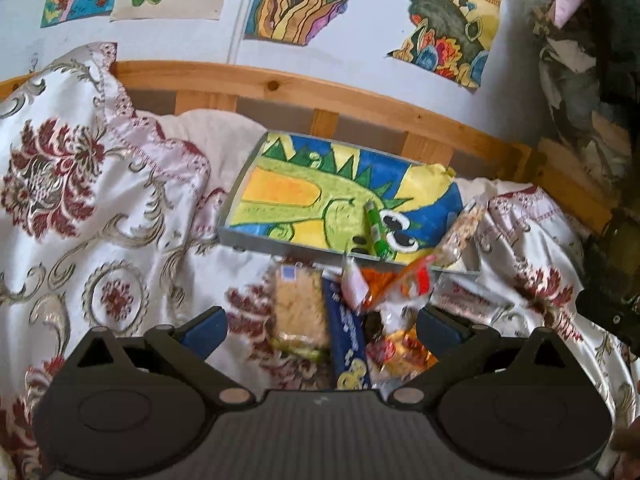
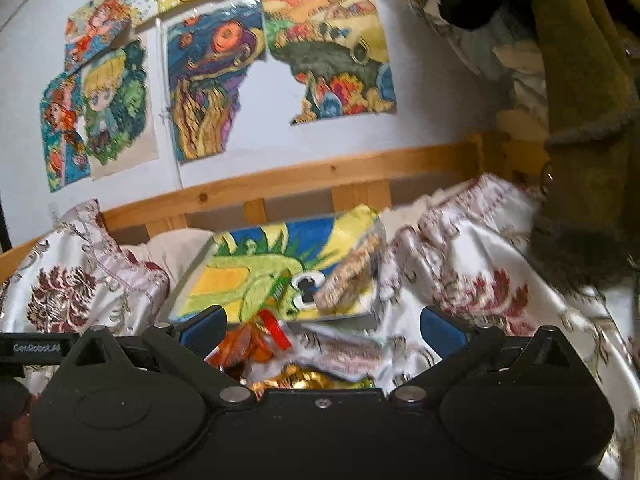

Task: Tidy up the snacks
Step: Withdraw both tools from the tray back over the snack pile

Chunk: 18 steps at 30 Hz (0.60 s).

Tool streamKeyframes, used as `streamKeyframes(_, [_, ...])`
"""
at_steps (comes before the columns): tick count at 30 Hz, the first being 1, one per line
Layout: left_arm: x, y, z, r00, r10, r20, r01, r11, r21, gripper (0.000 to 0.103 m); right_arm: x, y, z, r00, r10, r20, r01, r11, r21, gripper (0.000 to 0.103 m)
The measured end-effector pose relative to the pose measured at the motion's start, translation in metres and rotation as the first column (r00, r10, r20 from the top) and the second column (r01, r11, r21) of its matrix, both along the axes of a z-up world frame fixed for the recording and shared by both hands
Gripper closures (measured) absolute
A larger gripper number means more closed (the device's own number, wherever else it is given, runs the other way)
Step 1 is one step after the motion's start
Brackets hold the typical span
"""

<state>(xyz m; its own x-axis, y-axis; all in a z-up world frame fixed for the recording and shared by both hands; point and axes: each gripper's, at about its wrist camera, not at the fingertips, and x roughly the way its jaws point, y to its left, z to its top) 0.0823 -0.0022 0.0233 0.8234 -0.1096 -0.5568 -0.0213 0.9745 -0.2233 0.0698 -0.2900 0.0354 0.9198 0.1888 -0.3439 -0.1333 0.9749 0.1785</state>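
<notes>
We see both claws held over a bed covered by a white satin bedspread [image 1: 100, 208] with dark red flowers and gold scrolls. Our left claw [image 1: 322, 326] is spread wide, its 2 blue-padded fingers [image 1: 206, 326] apart and pinching nothing; below the gap between them lies a loose heap of snacks on the bedspread: a clear pack of pale noodles [image 1: 300, 308], a dark blue packet [image 1: 348, 340] just beside it, an orange wrapper [image 1: 394, 284] and some gold-foil sweets [image 1: 404, 354] toward the right finger. Just beyond the heap sits a shallow grey tray [image 1: 234, 216] lined with a bright crayon drawing of a green dragon, and inside it a green tube-shaped snack [image 1: 375, 230] lies near the front edge, while a clear bag of grainy bars [image 1: 460, 232] leans against the tray's right side. Our right claw [image 2: 324, 330] is likewise spread and empty, hovering above the same heap, where the orange wrapper [image 2: 256, 344] and the gold-foil sweets [image 2: 308, 378] show between its fingers; the tray [image 2: 370, 316] appears ahead with the bag of grainy bars [image 2: 352, 276] tilted over its right corner. Behind the bed runs a wooden headboard rail [image 1: 280, 84], and coloured drawings [image 1: 300, 0] are stuck on the white wall above. The right wrist view is somewhat blurred.
</notes>
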Motion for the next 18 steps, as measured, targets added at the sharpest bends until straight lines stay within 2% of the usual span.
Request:
streamKeyframes(7, [-0.01, 0.003, -0.02, 0.998, 0.016, -0.066, -0.017, 1.0, -0.017, 0.001, -0.005, 0.011, -0.014, 0.997, -0.016, -0.07, 0.012, 0.998, -0.054, 0.001])
streamKeyframes(12, [-0.011, 0.004, -0.028, 0.994, 0.031, -0.108, -0.031, 1.0, 0.004, 0.001, -0.003, 0.019, -0.02, 0.992, 0.04, -0.116, -0.046, 0.998, -0.053, 0.001])
streamKeyframes(18, [-0.011, 0.006, -0.034, 0.988, 0.058, -0.144, -0.055, 0.998, 0.023, 0.001, 0.004, 0.03, -0.03, 0.977, 0.058, -0.208, -0.078, 0.993, -0.09, 0.001])
